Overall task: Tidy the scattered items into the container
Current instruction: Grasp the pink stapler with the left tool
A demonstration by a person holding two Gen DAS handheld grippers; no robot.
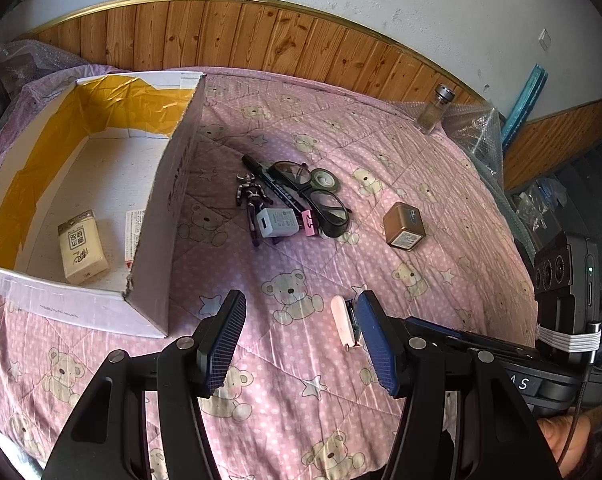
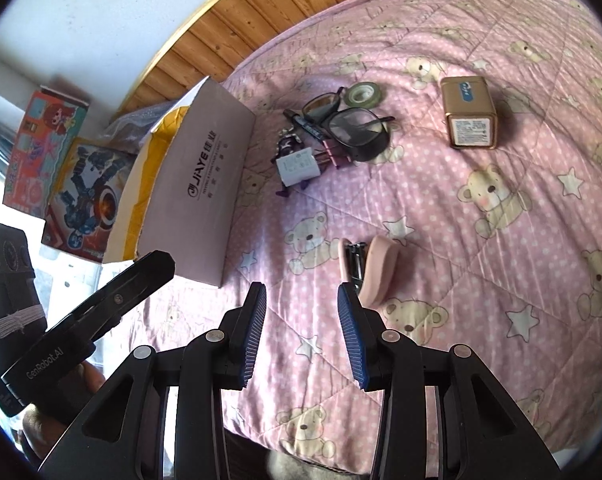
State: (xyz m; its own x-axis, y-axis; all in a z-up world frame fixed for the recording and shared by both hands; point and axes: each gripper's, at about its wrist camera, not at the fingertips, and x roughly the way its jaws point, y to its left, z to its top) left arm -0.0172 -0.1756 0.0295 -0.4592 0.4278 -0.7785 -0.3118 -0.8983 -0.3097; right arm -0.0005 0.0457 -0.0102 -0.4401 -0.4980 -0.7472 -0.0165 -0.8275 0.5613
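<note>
1. Left gripper [image 1: 301, 312], bottom centre of the left wrist view: the two blue-padded fingers [image 1: 223, 340] stand wide apart with nothing between them, above the pink bear-print quilt [image 1: 301, 420]. Right gripper [image 2: 301, 308], bottom centre of the right wrist view: fingers likewise apart and holding nothing.
2. Quilt fills most of both views; wood panelling [image 1: 261, 36] runs along its far edge.
3. Cardboard box [image 1: 173, 208], left half of the left wrist view: open top, yellow tape inside, resting on the quilt. Inside it, lower left, lies a cream packet [image 1: 83, 246].
4. Glasses [image 1: 321, 196], centre of the frame, in a cluster just right of the box wall. Touching them: a roll of green tape [image 1: 324, 179], a black marker [image 1: 271, 182], a small toy figure [image 1: 253, 200], a white charger [image 1: 277, 222] lying over the figure's legs, and pink binder clips [image 1: 308, 222].
5. Gold tin [image 1: 404, 226], right of centre, apart from the cluster.
6. Glass shaker jar [image 1: 435, 109], upper right, upright near the quilt's far edge.
7. Pink nail clipper [image 2: 365, 268], just beside the right gripper's right fingertip in the right wrist view, lying open on the quilt.
</note>
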